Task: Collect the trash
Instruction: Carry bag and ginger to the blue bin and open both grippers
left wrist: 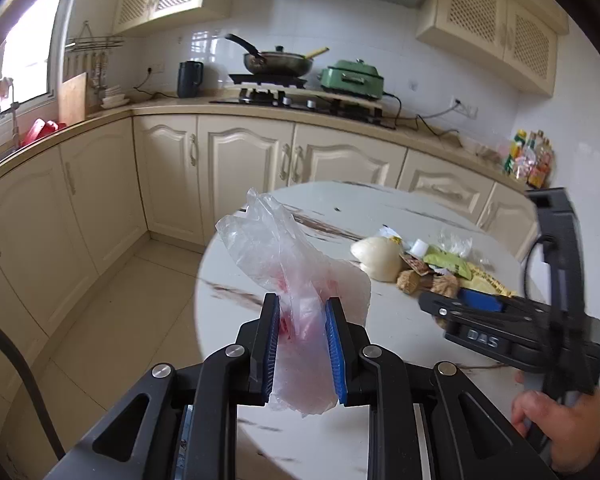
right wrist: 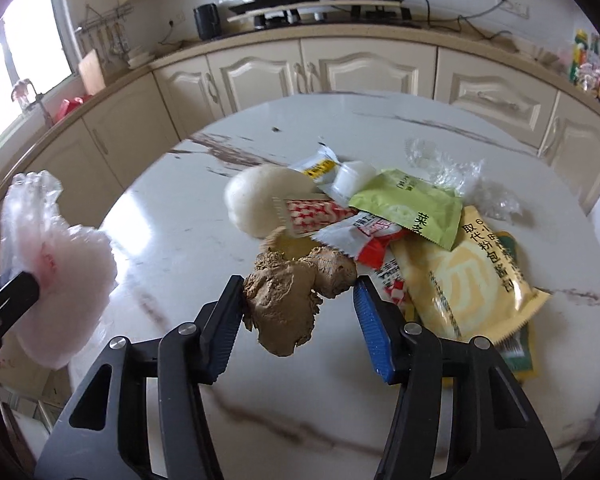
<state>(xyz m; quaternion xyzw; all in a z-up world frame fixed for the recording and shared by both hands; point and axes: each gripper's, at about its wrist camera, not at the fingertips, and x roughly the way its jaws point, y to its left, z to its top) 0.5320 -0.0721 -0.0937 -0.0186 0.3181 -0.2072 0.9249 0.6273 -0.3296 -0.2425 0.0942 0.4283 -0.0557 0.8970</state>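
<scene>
The left gripper (left wrist: pixel 302 344) clamps a crumpled clear plastic bag with pink stains (left wrist: pixel 296 264) above the round white marble table (left wrist: pixel 340 208). The right gripper (right wrist: pixel 296 320), jaws spread, brackets a lumpy brown ginger root (right wrist: pixel 288 300) beside a heap of snack wrappers (right wrist: pixel 420 216)
</scene>
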